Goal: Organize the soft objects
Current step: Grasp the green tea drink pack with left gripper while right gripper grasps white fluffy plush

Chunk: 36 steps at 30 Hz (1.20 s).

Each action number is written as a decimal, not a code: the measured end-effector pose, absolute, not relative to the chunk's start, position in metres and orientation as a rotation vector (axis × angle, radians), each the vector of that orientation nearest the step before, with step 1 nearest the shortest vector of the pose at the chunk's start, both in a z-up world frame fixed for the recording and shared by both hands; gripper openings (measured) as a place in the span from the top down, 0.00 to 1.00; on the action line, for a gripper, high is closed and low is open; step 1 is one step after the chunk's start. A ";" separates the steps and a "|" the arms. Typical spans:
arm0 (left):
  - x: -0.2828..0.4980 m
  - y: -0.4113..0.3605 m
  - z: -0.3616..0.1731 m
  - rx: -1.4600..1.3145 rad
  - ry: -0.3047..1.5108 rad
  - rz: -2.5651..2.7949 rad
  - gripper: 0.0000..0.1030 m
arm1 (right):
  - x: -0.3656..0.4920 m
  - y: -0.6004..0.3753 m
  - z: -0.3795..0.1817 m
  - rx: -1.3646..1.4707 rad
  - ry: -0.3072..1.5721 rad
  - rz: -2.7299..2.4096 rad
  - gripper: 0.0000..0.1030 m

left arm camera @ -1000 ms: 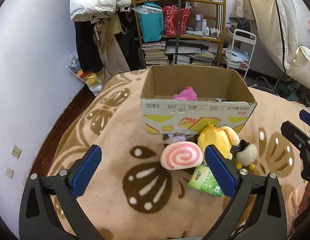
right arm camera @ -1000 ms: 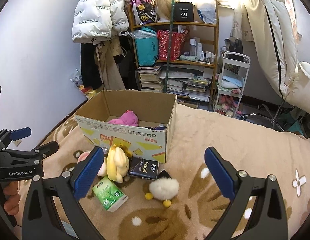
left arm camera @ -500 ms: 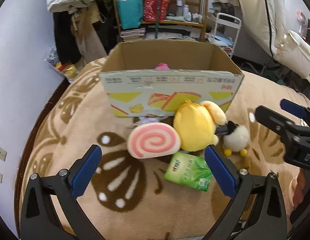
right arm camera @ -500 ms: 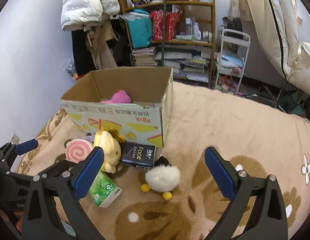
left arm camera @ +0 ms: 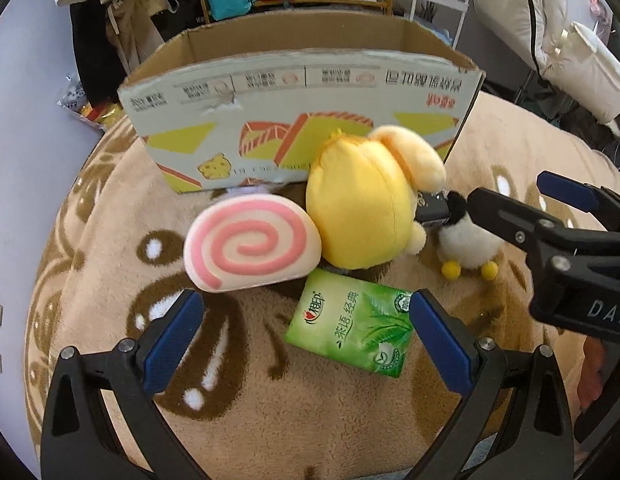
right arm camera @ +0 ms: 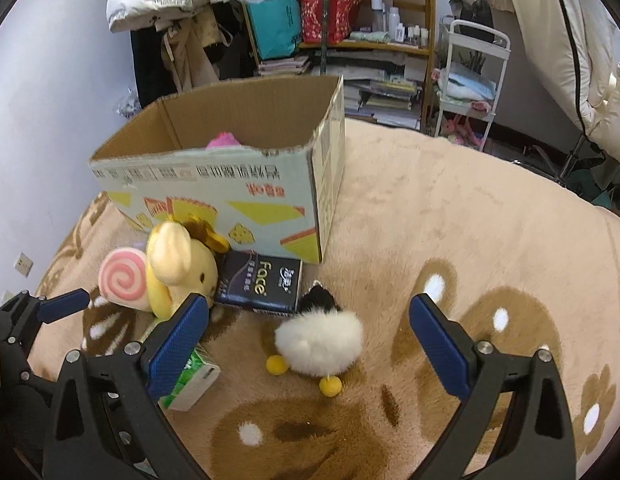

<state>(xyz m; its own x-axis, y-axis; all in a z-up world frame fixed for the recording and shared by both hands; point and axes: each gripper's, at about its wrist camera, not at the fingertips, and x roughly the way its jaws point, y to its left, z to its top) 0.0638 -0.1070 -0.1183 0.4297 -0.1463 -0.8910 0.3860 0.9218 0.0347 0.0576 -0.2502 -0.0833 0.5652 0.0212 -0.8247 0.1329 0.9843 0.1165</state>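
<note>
A pink-swirl roll plush (left arm camera: 252, 247), a yellow plush (left arm camera: 362, 204), a green tissue pack (left arm camera: 352, 324) and a white penguin plush (left arm camera: 468, 246) lie on the blanket in front of an open cardboard box (left arm camera: 302, 92). My left gripper (left arm camera: 306, 332) is open and empty, just short of the roll plush and the tissue pack. My right gripper (right arm camera: 308, 334) is open and empty, around the near side of the penguin plush (right arm camera: 320, 346). A pink plush (right arm camera: 224, 140) lies inside the box (right arm camera: 246, 196). A dark tissue pack (right arm camera: 262, 284) leans at the box's foot.
The beige and brown blanket (right arm camera: 450, 220) covers the surface. A wall (left arm camera: 26, 160) is on the left. A bookshelf (right arm camera: 342, 20), hanging coats (right arm camera: 166, 8) and a white trolley (right arm camera: 470, 80) stand behind the box. The right gripper shows at the right in the left wrist view (left arm camera: 550, 220).
Both grippers have moved forward and down toward the plush pile. The toys and box now look much closer. Both stay open.
</note>
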 end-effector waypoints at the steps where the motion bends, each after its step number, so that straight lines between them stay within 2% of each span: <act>1: 0.064 -0.107 -0.120 0.254 1.082 -0.335 0.02 | 0.059 -0.250 -0.086 0.174 0.980 -0.064 0.00; 11: 0.072 -0.106 -0.140 0.217 1.162 -0.346 0.02 | 0.070 -0.250 -0.112 0.194 1.064 -0.054 0.00; 16: 0.074 -0.105 -0.144 0.206 1.175 -0.350 0.02 | 0.076 -0.256 -0.127 0.224 1.111 -0.057 0.06; 25: 0.073 -0.109 -0.146 0.199 1.197 -0.388 0.02 | 0.081 -0.264 -0.139 0.263 1.126 -0.060 0.08; 26: 0.071 -0.112 -0.148 0.201 1.203 -0.388 0.02 | 0.080 -0.264 -0.139 0.269 1.122 -0.055 0.11; 28: 0.071 -0.114 -0.149 0.202 1.208 -0.385 0.02 | 0.082 -0.265 -0.141 0.280 1.129 -0.043 0.26; 30: 0.072 -0.115 -0.150 0.195 1.214 -0.383 0.02 | 0.085 -0.265 -0.147 0.287 1.156 -0.031 0.29; 36: 0.077 -0.119 -0.156 0.180 1.234 -0.382 0.03 | 0.089 -0.267 -0.152 0.275 1.174 -0.048 0.53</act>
<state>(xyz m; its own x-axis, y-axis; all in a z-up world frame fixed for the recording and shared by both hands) 0.0768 -0.1186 -0.1561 0.2769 -0.1866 -0.9426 0.3789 0.9227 -0.0713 0.0888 -0.2673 -0.1515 0.3896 0.1062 -0.9148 0.1798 0.9655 0.1886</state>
